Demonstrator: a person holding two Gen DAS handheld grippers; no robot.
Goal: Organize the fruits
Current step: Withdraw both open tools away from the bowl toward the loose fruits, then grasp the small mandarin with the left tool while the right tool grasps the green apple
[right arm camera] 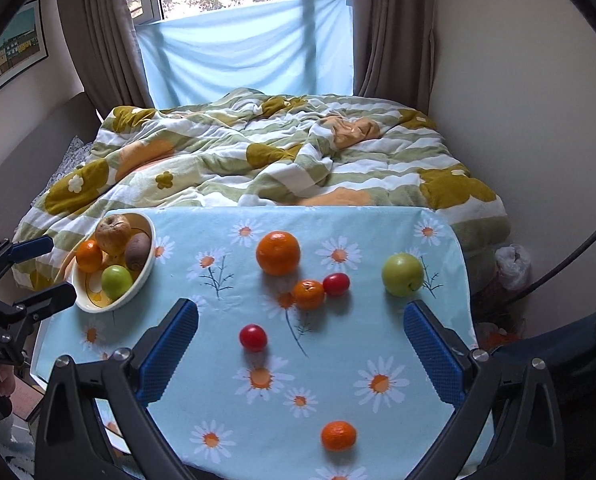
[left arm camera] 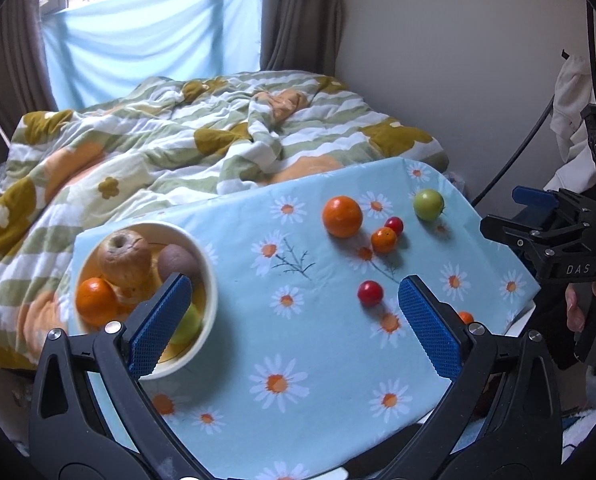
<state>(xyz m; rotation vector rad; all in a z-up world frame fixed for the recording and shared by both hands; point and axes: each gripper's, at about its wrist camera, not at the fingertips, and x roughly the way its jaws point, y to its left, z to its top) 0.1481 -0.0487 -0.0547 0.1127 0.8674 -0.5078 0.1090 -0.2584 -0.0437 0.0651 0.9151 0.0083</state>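
A cream bowl (right arm camera: 146, 268) at the table's left holds a wrinkled apple (right arm camera: 113, 233), a kiwi (right arm camera: 137, 255), a small orange (right arm camera: 88, 256) and a green apple (right arm camera: 116, 281); the bowl also shows in the left wrist view (left arm camera: 208, 276). Loose on the daisy cloth lie a big orange (right arm camera: 278, 253), a small orange (right arm camera: 308, 294), two red tomatoes (right arm camera: 336, 284) (right arm camera: 253, 337), a green apple (right arm camera: 402, 274) and a near mandarin (right arm camera: 338, 435). My left gripper (left arm camera: 294, 294) is open and empty beside the bowl. My right gripper (right arm camera: 301, 316) is open and empty above the cloth.
The table (right arm camera: 377, 216) butts against a bed with a flowered quilt (right arm camera: 278, 160). A wall stands at the right, curtains and a window behind. A bag (right arm camera: 511, 264) lies past the table's right edge. The left gripper shows at the left of the right wrist view (right arm camera: 22, 276).
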